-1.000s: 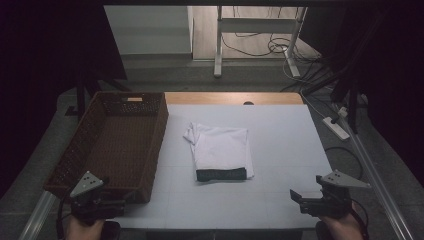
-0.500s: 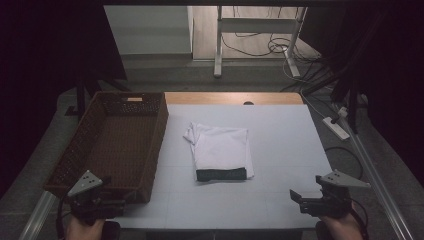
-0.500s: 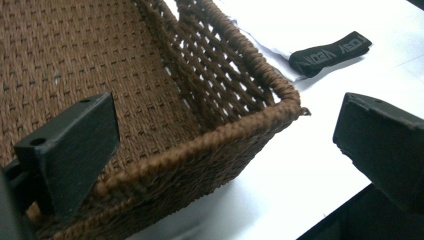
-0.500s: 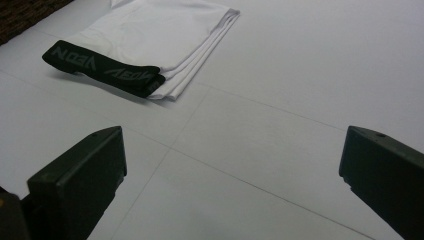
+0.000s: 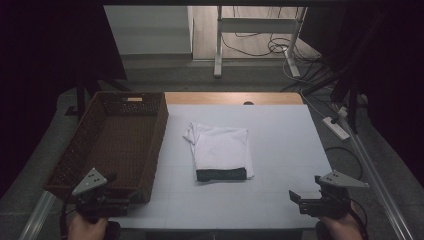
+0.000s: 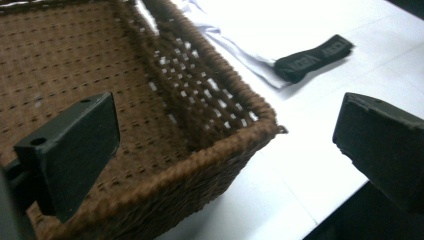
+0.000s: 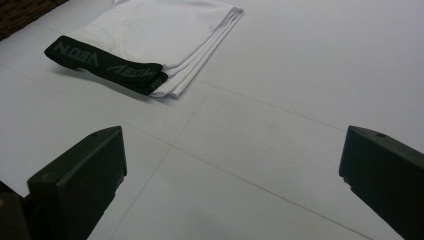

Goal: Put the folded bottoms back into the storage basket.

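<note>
Clearly both grippers, left gripper [image 5: 131,202] and right gripper [image 5: 295,197], gape empty; ahead of them we judge the folded white garment [image 5: 221,150] soft, light, best pinched at its stacked fold edge beside the black waistband [image 7: 106,64].

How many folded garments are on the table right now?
1. A folded white garment with a black waistband lies near the middle of the white table, just right of the wicker basket. The basket looks empty, though its near wall hides some of the floor.

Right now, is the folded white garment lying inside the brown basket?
No, the folded white garment lies flat on the white table, to the right of the wicker basket.
</note>
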{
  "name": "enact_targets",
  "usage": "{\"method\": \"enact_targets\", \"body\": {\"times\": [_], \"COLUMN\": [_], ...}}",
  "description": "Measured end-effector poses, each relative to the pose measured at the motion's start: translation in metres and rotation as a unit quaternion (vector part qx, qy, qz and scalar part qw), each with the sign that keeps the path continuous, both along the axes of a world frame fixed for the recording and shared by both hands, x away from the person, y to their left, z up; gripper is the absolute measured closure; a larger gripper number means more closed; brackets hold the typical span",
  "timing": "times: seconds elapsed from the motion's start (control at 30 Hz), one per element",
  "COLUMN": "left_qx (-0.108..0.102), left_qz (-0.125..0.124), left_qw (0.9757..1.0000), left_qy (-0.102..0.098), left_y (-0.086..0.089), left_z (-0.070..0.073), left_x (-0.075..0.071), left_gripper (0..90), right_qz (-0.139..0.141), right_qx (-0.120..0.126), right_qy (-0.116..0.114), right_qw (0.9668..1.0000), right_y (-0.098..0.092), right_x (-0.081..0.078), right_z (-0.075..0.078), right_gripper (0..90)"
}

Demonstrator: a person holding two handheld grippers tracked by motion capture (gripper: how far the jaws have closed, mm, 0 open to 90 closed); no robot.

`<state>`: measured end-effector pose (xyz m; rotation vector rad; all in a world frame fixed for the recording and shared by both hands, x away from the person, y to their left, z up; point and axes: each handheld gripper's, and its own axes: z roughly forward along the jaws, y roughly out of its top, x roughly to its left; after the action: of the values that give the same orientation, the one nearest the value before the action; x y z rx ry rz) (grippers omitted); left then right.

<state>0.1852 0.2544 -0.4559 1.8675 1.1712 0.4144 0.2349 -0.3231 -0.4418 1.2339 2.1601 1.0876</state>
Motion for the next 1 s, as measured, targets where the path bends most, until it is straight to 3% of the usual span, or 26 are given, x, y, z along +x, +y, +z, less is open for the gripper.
{"method": "enact_targets", "body": {"times": [0.17,0.53,0.73,1.0], "left_qx": [-0.009,0.008,-0.009,-0.005], "left_qz": [-0.015,-0.035,-0.043,-0.059], "left_qw": [0.9998,0.9993,0.999,0.9982], "left_qy": [0.0,0.001,0.006,0.005], "left_y": [-0.006,-0.019,-0.026,-0.038], "left_z": [0.001,0.0,0.002,0.003], "left_x": [0.005,0.013,0.019,0.025], "left_gripper": [0.1,0.0,0.0,0.0], "right_qz": [0.0,0.006,0.008,0.01], "right_qx": [0.0,-0.001,-0.004,-0.005], "right_qy": [0.001,0.001,0.001,0.001], "right_qw": [1.0,1.0,1.0,0.9999], "right_y": [0.0,0.001,0.002,0.002], "right_x": [0.0,0.0,0.0,0.0], "right_z": [0.0,0.0,0.0,0.0], "right_gripper": [0.0,0.0,0.0,0.0]}}
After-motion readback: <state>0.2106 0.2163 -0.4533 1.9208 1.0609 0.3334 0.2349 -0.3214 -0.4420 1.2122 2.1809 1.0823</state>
